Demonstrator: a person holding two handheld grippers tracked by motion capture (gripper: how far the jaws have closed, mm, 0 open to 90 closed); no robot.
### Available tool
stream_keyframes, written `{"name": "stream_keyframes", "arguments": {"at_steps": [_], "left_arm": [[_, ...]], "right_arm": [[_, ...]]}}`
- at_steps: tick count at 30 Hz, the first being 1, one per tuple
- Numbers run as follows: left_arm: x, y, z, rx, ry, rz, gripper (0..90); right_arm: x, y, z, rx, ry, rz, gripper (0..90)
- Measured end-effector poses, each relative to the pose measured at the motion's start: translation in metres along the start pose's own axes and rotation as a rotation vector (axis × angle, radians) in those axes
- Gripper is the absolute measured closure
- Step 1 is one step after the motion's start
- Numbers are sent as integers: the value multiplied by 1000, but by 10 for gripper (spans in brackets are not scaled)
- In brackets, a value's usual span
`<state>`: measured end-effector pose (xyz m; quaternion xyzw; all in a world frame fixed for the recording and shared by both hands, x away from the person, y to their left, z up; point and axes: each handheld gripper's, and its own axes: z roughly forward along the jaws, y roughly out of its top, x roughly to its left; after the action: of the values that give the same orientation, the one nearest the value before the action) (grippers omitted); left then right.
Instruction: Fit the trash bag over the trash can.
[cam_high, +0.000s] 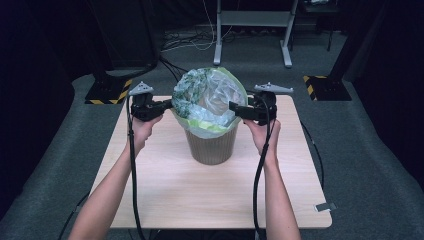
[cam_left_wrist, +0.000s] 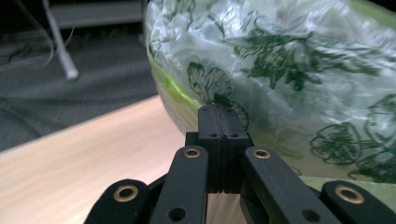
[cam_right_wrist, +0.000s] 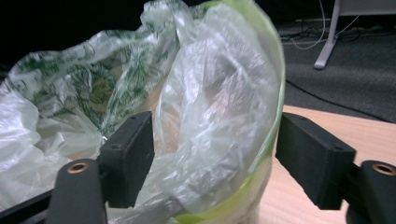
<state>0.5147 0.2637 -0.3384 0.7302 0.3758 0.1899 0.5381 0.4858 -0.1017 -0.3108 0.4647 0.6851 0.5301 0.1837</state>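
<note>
A dark room with grey carpet, cables and a metal stand's legs lies behind a pale wooden table (cam_high: 165, 195). Toward the far edge of that table, about midway between its left and right edges, stands a ribbed brown bin (cam_high: 211, 145). A green-rimmed plastic bag (cam_high: 210, 97) lines it, printed with dark green leaves on its left half and plain and clear on its right, and the film billows up above the rim.

The two hands come at it from opposite sides, at about rim height. The left gripper (cam_high: 170, 104) touches the printed side of the bag; in the left gripper view its jaws stand pressed flat together with their tips against the film (cam_left_wrist: 261, 70), and I cannot tell whether any plastic is pinched between them. The right gripper (cam_high: 233, 107) is open, its jaws straddling the green rim of the bag (cam_right_wrist: 275, 107), one inside the bag's mouth and one outside, neither pad pressing yet.

The rim runs crosswise through the right gripper's gap, so closing there should catch the edge directly; the right hand looks the better placed.
</note>
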Motion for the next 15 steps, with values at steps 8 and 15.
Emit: {"name": "stream_keyframes", "arguments": {"at_steps": [8, 15], "left_arm": [[18, -17, 5, -174, -34, -88, 900], [32, -24, 14, -202, -6, -90, 900]], "right_arm": [[-13, 11, -7, -51, -12, 16, 202], [-20, 17, 0, -15, -65, 5, 201]]}}
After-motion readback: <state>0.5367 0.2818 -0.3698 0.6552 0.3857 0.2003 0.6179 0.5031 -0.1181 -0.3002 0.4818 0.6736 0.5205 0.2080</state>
